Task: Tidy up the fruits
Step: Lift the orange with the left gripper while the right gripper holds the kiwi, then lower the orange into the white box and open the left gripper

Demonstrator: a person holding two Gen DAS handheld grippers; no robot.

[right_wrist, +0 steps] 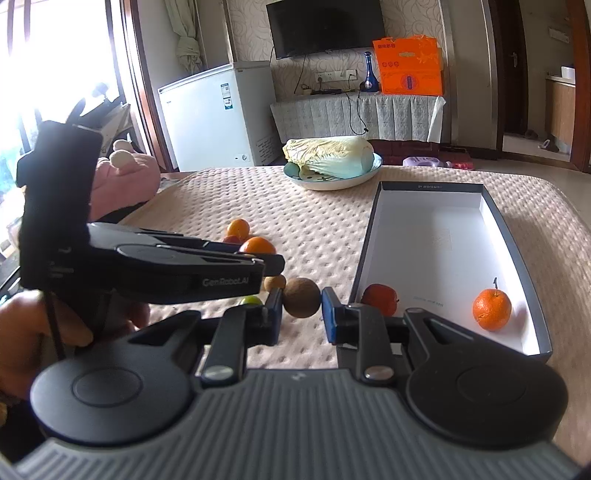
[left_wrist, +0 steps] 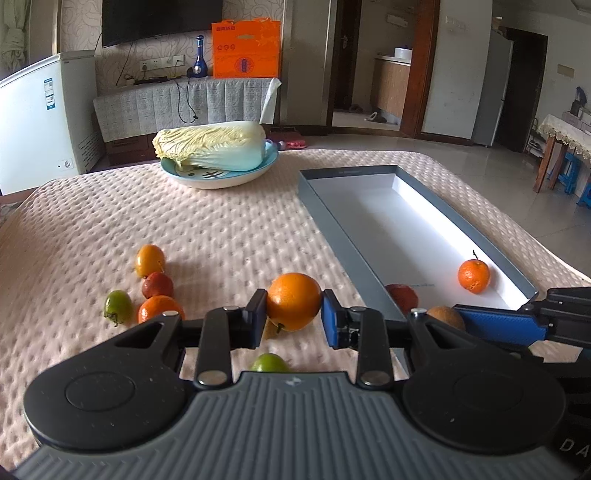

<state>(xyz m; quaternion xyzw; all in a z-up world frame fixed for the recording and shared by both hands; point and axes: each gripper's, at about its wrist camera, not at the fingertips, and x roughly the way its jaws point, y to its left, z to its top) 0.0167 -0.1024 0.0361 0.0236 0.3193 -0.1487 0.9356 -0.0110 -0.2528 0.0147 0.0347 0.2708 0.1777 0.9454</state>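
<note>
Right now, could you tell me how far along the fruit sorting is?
Early. Two fruits lie in the box: a tangerine and a red fruit. The left gripper brackets an orange; the right gripper brackets a brown fruit. Several fruits remain on the cloth.

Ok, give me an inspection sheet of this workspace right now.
Surface: table under a quilted cover.
Job's things: box holding a tangerine and a red fruit; loose fruit cluster on the cover.
Clutter: cabbage on a plate.
Grippers: left gripper around an orange; right gripper around a brown fruit; contact unclear for both.
Cables: nothing seen on the table.
Surroundings: freezer, TV.
</note>
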